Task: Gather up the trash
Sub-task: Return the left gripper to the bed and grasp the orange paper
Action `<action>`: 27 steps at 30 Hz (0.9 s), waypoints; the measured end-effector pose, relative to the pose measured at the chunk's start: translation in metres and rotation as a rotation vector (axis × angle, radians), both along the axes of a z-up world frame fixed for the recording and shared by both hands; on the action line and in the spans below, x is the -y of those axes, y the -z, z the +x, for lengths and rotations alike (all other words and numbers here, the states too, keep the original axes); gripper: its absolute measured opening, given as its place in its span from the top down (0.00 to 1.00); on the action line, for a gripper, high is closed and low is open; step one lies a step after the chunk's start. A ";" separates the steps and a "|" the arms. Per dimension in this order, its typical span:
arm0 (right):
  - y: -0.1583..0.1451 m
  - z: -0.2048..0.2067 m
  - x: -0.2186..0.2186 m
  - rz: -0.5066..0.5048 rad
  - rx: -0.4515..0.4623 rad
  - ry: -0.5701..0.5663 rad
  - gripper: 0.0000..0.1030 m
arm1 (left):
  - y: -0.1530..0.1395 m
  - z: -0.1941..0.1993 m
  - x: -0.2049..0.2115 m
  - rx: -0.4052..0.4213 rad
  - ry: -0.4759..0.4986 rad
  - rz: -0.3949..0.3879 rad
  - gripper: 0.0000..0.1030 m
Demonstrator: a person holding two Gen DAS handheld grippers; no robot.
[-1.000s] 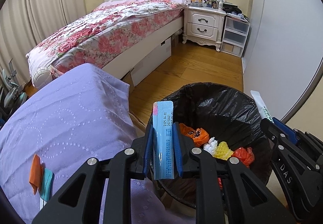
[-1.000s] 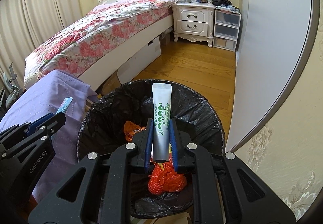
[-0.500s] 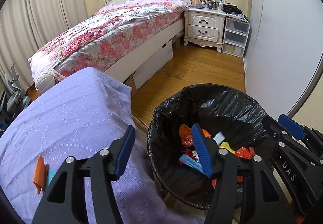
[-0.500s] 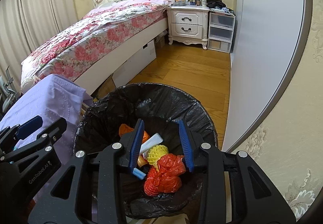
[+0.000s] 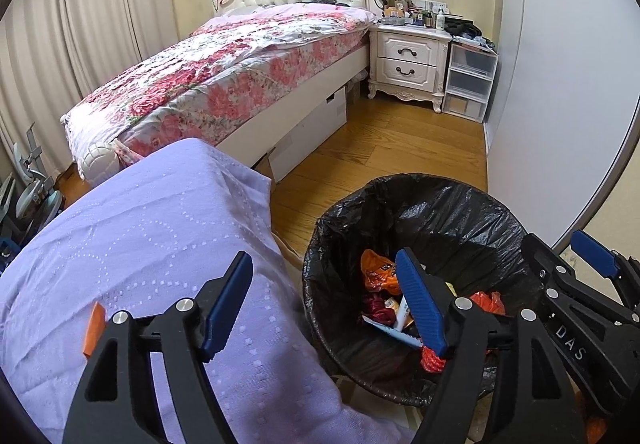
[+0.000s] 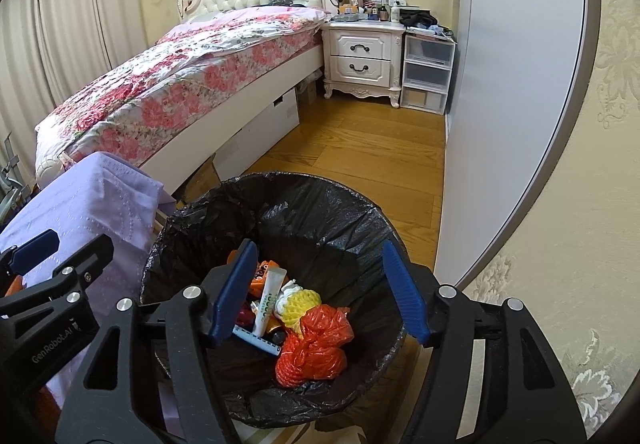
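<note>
Trash lies in the bin below your right gripper, an orange scrap sits on the cloth left of your left gripper; both jaws opening, empty.

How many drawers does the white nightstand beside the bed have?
2. The white nightstand has an upper drawer and a lower drawer directly under it, each with one dark handle. Both views show the same two.
</note>
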State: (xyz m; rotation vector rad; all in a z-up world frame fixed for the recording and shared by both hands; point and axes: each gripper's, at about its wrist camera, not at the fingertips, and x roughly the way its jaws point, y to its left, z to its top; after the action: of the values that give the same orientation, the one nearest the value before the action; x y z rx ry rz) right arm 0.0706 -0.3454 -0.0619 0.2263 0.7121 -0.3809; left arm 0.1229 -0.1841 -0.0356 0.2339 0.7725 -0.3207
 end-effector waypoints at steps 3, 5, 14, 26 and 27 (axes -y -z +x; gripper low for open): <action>-0.001 -0.003 -0.004 0.001 -0.002 -0.010 0.38 | -0.002 -0.003 -0.008 0.002 -0.015 0.006 0.30; -0.001 -0.005 -0.008 0.003 -0.003 -0.020 0.38 | -0.003 -0.005 -0.015 0.001 -0.030 0.007 0.30; -0.003 -0.004 -0.040 0.007 -0.007 -0.103 0.38 | -0.002 -0.004 -0.067 -0.010 -0.140 0.010 0.30; -0.014 0.001 -0.100 0.009 -0.003 -0.249 0.38 | -0.004 0.001 -0.149 -0.031 -0.290 -0.020 0.30; -0.015 0.002 -0.105 0.008 -0.003 -0.261 0.38 | -0.003 0.002 -0.154 -0.036 -0.297 -0.023 0.30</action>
State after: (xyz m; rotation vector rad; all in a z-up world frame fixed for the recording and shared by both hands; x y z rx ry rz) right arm 0.0723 -0.2407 -0.0472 0.1380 0.7358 -0.1298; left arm 0.1248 -0.0298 -0.0325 0.0899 0.8263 -0.0526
